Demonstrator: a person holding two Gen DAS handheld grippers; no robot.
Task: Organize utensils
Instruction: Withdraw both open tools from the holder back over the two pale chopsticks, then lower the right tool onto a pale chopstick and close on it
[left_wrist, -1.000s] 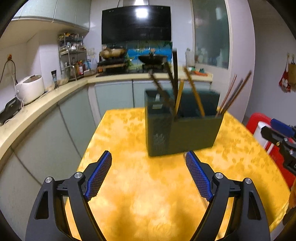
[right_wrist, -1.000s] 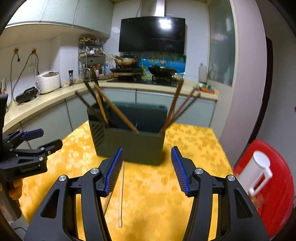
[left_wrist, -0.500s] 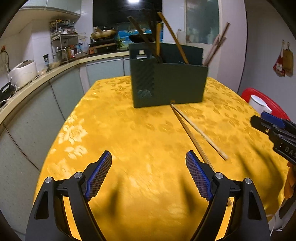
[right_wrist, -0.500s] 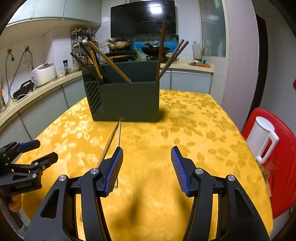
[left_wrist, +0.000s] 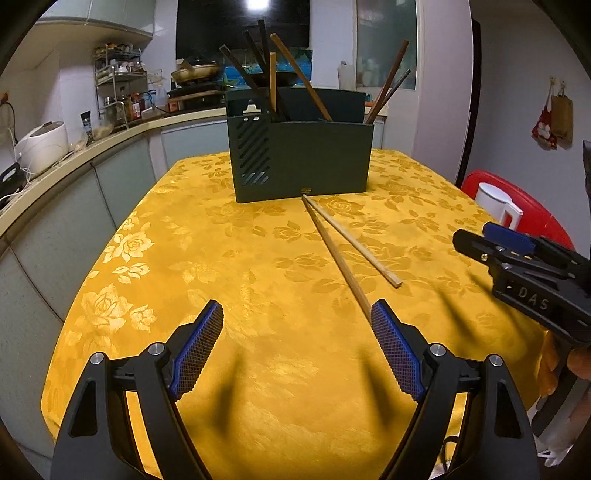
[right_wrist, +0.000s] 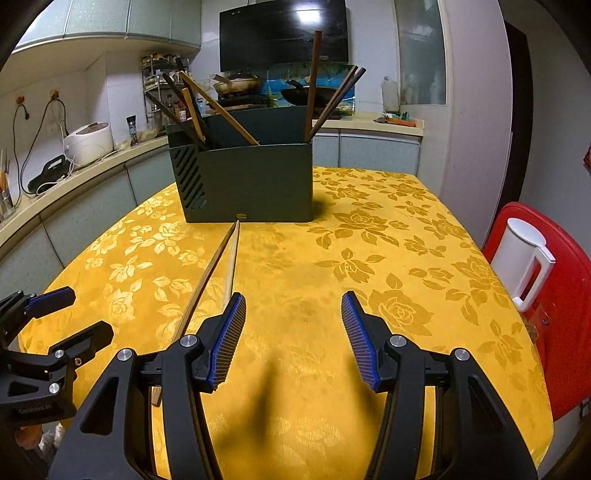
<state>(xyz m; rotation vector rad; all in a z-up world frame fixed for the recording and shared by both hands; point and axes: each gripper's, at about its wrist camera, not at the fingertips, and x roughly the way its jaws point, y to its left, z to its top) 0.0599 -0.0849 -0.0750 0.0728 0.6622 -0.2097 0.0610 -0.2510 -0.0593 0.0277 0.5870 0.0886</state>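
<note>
Left wrist view: the left gripper (left_wrist: 297, 319) hangs over the yellow tablecloth (left_wrist: 229, 258), jaws spread wide with nothing between them. Ahead stands the dark green utensil holder (left_wrist: 301, 158), chopsticks poking out at both ends. Two loose chopsticks (left_wrist: 334, 245) lie on the cloth, their far tips meeting just in front of the holder and fanning apart toward the camera; the longer one runs right up beside the right-hand finger (left_wrist: 393, 352). Whether it touches, I cannot tell. This view alone catches the right gripper (left_wrist: 532, 273) from the side, low over the table's right edge, and the bags hanging on the wall (left_wrist: 554, 122).

Right wrist view: the right gripper (right_wrist: 293, 304) is released too, jaws parted and empty above the cloth. Here the loose pair sits to the left, passing beside the left-hand finger (right_wrist: 229, 336). The left gripper shows at the far left edge. Only this camera gives the white jug (right_wrist: 524, 260) on the red stool (right_wrist: 561, 295) in full, plus the holder's open top from higher up.
</note>
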